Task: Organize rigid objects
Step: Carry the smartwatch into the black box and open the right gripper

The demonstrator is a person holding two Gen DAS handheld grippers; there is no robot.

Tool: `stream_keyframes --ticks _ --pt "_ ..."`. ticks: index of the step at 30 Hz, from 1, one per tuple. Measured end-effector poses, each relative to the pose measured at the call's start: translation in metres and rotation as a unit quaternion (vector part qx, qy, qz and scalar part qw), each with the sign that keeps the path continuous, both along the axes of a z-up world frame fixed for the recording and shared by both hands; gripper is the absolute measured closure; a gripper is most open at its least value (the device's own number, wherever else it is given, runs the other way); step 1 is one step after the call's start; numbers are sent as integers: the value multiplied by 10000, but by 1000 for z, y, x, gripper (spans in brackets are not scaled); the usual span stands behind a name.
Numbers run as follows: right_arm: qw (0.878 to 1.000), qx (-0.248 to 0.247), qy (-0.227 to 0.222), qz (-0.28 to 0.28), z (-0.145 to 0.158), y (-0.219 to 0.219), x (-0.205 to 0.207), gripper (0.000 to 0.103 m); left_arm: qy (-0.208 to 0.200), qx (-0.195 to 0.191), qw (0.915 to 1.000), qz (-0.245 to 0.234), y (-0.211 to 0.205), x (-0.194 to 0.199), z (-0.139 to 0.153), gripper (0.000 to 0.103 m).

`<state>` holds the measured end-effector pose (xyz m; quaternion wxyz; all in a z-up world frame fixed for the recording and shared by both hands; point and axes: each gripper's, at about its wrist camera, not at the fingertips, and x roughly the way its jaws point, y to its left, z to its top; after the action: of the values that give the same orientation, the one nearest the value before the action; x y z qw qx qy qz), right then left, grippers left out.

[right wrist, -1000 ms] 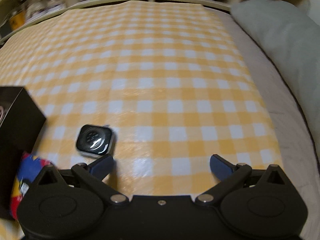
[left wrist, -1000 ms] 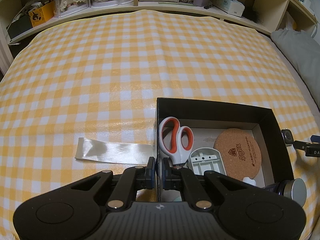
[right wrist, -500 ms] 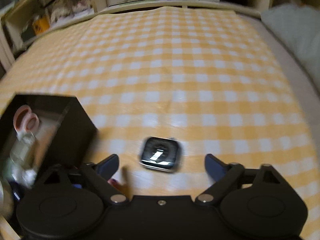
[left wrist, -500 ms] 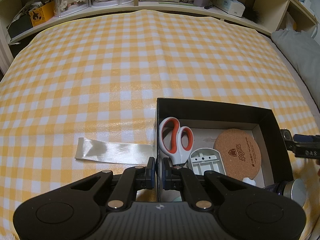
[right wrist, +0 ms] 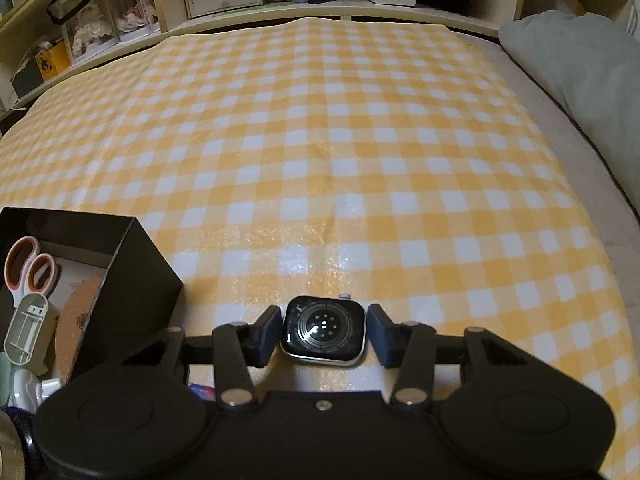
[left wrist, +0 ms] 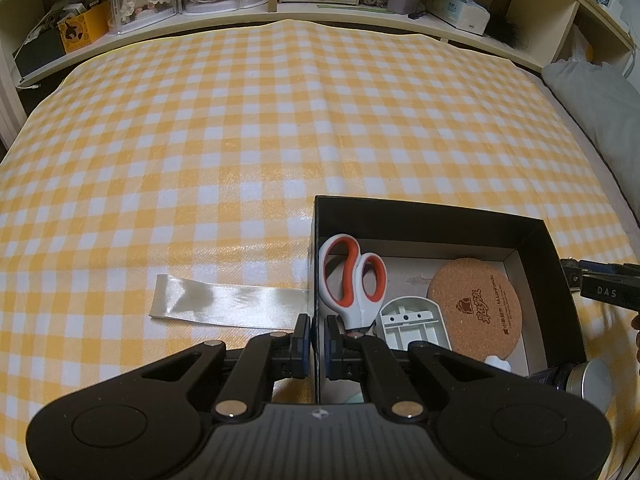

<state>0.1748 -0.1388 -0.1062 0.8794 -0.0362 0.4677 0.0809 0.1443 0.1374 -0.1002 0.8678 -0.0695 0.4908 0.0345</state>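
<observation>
Now the right gripper (right wrist: 325, 334) is closing around the watch body (right wrist: 323, 331), which lies face down on the checked cloth (right wrist: 360, 160); its pads are not yet pressing. Next it needs a firm pinch and a lift into the black box (left wrist: 536, 248), whose wall the left gripper (left wrist: 316, 338) holds clamped.
</observation>
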Motion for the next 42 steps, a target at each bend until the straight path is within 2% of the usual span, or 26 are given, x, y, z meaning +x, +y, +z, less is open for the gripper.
stream_keyframes --ticks 4,8,14,20,25,29,35,42 --pt "9999 -16 -64 112 7 -6 -7 55 1 -1 10000 1 0 0 0 98" --pt "9991 159 -326 208 27 -1 -10 55 1 3 10000 -2 0 0 0 98" --pt "9932 818 -658 512 65 17 -23 55 1 7 10000 -6 0 0 -1 98" --pt "9772 1399 -608 1478 89 64 -53 55 2 5 10000 -5 -1 0 -1 98" --pt "9633 1560 -198 2175 88 100 -74 55 1 0 10000 -5 0 1 -1 98" --pt "9570 1391 72 2545 79 125 -86 55 2 13 10000 -8 -1 0 -1 98" --pt "9591 1219 241 2545 64 143 -87 55 0 14 10000 -10 -1 1 -1 98" --pt "9639 1050 60 2448 56 146 -78 55 1 11 10000 -11 -2 1 -2 98"
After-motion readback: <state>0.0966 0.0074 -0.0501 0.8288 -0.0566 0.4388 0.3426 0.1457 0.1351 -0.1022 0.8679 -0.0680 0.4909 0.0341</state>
